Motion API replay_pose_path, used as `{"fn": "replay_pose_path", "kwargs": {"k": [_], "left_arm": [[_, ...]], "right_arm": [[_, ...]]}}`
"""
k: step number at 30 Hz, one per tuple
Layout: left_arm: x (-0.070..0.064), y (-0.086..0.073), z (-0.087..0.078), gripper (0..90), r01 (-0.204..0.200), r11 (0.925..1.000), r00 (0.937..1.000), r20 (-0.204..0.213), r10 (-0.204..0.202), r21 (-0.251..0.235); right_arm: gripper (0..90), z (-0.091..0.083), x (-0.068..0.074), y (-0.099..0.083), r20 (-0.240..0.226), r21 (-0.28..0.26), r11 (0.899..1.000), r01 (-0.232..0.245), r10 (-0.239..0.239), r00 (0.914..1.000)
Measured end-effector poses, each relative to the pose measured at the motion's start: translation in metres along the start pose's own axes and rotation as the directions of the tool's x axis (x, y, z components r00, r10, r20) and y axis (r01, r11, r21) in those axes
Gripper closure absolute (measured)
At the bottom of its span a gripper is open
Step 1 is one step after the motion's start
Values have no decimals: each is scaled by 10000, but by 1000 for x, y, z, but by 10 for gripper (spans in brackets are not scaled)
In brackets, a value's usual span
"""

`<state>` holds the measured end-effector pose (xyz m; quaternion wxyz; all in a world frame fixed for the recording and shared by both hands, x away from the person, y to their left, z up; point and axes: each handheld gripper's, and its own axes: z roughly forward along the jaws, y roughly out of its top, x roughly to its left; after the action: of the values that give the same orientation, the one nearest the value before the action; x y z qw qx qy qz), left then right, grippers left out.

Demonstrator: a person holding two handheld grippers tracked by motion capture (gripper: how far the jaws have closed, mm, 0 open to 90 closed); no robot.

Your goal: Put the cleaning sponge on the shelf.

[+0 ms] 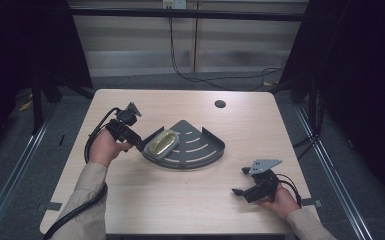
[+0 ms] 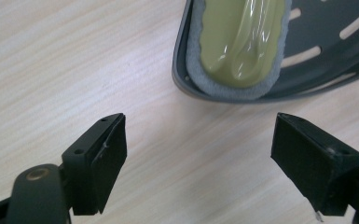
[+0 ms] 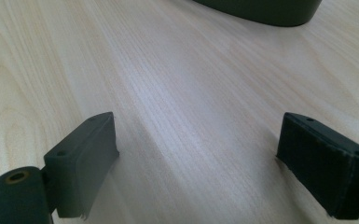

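The left gripper point(image 2: 198, 154) gaped wide, empty. Just ahead of it lay a glossy olive sponge point(image 2: 242, 39), grey-edged, in a dark slotted tray point(image 2: 335, 70). The right gripper point(image 3: 198, 161) stood wide open, empty, well apart.

The table point(image 1: 180, 200) is pale wood or a wood-look laminate, fine straight grain, smooth with a soft satin sheen. The dark grey slotted tray point(image 1: 207, 147) in the middle looks like painted metal or hard plastic, can't tell which, smooth and semi-matt. At its left end, the sponge point(image 2: 240, 46) has a fuzzy grey, felt-like rim, and its olive-yellow top sits under clear, wrinkly, very glossy wrap. The left gripper point(image 2: 198, 158) has matt black plastic jaws with slightly scuffed edges. The right gripper point(image 3: 196, 163) has the same dull black finish.
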<state>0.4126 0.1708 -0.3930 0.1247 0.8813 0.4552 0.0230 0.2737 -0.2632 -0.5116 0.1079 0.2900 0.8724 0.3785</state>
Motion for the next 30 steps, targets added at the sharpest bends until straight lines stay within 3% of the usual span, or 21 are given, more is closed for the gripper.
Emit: {"fn": "replay_pose_path", "kwargs": {"k": [11, 19, 30], "left_arm": [[9, -34, 7, 184, 118, 9998, 9997, 218, -115, -162], [8, -49, 14, 186, 145, 9995, 9994, 308, -136, -296], [9, -75, 34, 183, -186, 9983, 9978, 619, 221, -561]], "right_arm": [[113, 0, 0, 0, -5, 10, 10000, 15, -15, 10000], [113, 0, 0, 0, -8, 10, 10000, 11, -11, 10000], [114, 0, 0, 0, -6, 9, 10000, 14, -14, 10000]]}}
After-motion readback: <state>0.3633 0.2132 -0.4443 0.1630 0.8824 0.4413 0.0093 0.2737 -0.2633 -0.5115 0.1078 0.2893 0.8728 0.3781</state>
